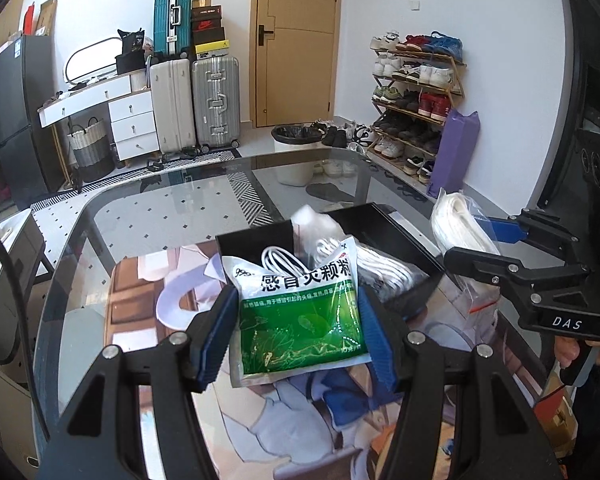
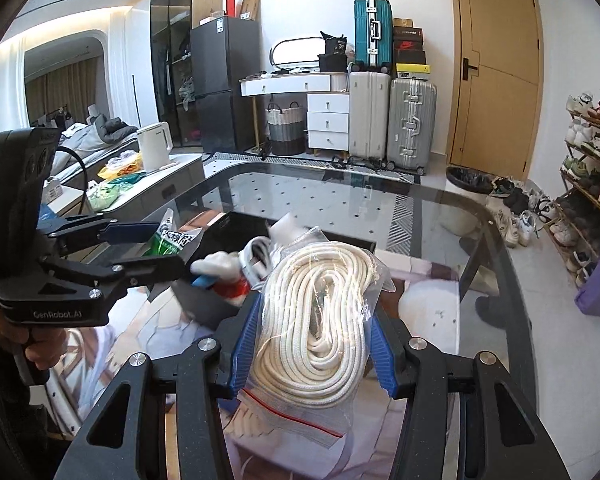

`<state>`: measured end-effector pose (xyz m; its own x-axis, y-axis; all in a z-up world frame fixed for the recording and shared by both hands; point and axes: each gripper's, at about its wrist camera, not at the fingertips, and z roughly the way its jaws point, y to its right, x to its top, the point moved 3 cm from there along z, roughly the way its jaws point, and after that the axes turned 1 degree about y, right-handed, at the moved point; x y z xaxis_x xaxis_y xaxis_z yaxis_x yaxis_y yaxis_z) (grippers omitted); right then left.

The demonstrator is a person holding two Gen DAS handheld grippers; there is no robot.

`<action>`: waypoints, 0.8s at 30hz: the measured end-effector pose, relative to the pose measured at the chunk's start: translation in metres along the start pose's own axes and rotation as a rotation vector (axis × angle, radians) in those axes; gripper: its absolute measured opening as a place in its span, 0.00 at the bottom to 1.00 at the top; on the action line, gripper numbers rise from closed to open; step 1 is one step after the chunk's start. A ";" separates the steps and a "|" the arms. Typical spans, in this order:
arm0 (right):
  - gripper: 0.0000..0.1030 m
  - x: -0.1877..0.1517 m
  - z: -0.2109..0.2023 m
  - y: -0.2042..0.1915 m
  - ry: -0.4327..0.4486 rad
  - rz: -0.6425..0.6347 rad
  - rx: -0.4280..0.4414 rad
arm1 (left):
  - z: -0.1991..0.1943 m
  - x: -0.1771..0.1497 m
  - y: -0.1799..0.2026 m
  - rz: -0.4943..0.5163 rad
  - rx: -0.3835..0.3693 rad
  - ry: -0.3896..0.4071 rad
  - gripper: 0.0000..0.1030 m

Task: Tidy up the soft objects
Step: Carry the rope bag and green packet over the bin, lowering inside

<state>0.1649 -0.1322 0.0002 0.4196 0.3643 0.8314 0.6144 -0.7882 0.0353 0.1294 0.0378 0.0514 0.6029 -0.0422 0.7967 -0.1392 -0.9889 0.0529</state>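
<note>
My left gripper (image 1: pixel 296 328) is shut on a green and white medicine sachet (image 1: pixel 300 316), held above the printed mat just in front of a black box (image 1: pixel 404 240). In the box lie bagged white cables (image 1: pixel 320 240). My right gripper (image 2: pixel 312 344) is shut on a clear zip bag of coiled white rope (image 2: pixel 320 312), raised beside the box (image 2: pixel 220 240). The right gripper (image 1: pixel 476 248) with its rope bag (image 1: pixel 460 228) shows at the right of the left wrist view. At the left of the right wrist view the left gripper (image 2: pixel 156 248) appears with the sachet (image 2: pixel 172 240). A white and red soft item (image 2: pixel 228 276) lies in the box.
The box sits on a printed mat (image 1: pixel 280 420) on a glass table (image 1: pixel 160 208). Beyond the table stand suitcases (image 1: pixel 196 104), a white drawer unit (image 1: pixel 132 120), a bin (image 1: pixel 292 152) and a shoe rack (image 1: pixel 416 92). A kettle (image 2: pixel 154 146) stands on a side counter.
</note>
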 end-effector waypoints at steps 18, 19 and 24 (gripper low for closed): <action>0.49 0.032 0.040 0.015 0.043 -0.093 -0.151 | 0.040 0.016 -0.020 -0.025 0.035 -0.017 0.58; 0.49 0.033 0.042 0.016 0.046 -0.099 -0.161 | 0.041 0.015 -0.020 -0.023 0.038 -0.017 0.58; 0.49 0.035 0.059 0.014 0.038 -0.144 -0.183 | 0.050 0.016 -0.023 -0.014 0.042 -0.024 0.58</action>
<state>0.2279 -0.1009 -0.0029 0.3087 0.4637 0.8305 0.5334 -0.8073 0.2525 0.1816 0.0525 0.0326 0.6233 -0.0317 0.7813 -0.0983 -0.9944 0.0381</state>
